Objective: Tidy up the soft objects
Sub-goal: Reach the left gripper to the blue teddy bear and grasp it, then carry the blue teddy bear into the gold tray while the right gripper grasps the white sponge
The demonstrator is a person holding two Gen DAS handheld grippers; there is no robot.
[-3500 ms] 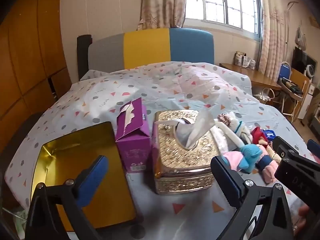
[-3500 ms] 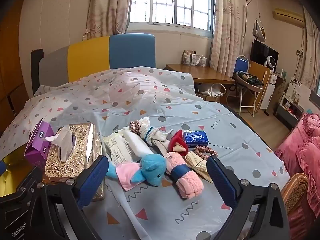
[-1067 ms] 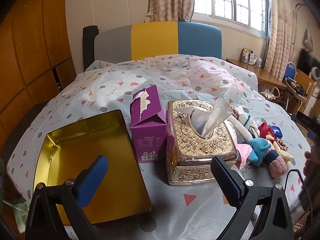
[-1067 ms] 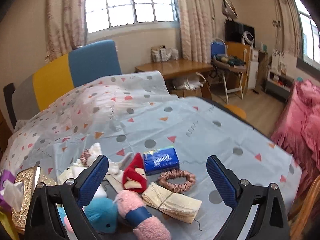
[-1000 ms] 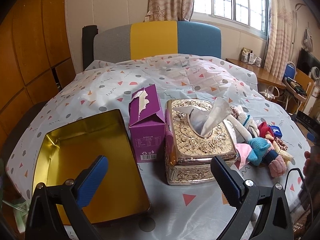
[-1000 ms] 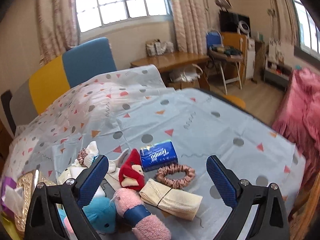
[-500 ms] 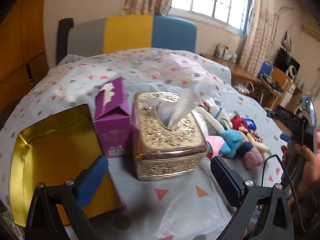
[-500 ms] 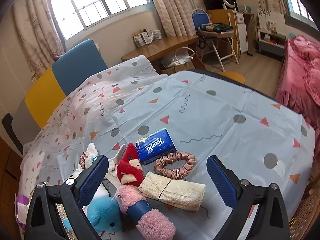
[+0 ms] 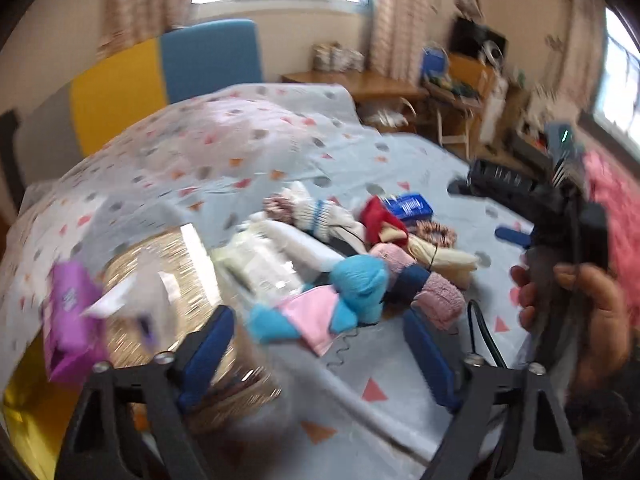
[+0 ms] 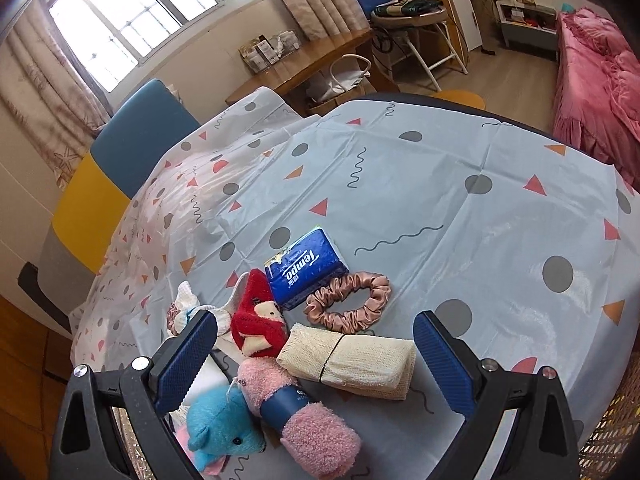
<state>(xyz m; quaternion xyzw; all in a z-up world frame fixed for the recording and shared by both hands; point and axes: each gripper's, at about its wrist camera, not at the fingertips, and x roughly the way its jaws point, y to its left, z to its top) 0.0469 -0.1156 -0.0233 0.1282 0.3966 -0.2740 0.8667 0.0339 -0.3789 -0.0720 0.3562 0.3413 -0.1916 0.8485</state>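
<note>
A pile of soft things lies on the patterned tablecloth (image 10: 460, 184): a blue plush elephant (image 10: 220, 436), a pink roll with a blue band (image 10: 304, 412), a cream rolled cloth (image 10: 360, 364), a pink scrunchie (image 10: 352, 300), a red plush (image 10: 256, 320) and a blue tissue pack (image 10: 304, 268). My right gripper (image 10: 316, 360) hangs open over the cream cloth and pink roll, gripping nothing. In the blurred left wrist view, my left gripper (image 9: 316, 360) is short of the elephant (image 9: 360, 284). Its jaws are closing with nothing between them.
A gold tissue box (image 9: 172, 280), a purple carton (image 9: 72, 320) and a yellow tin tray (image 9: 20, 420) stand left of the pile. A hand (image 9: 592, 300) holds the right gripper at the table's right edge. A pink bed (image 10: 600, 60), a desk and chairs stand beyond.
The left view has swung right, from the tray and tissue box to the soft pile, and its jaws have narrowed. The right gripper has tipped down and come closer over the pile.
</note>
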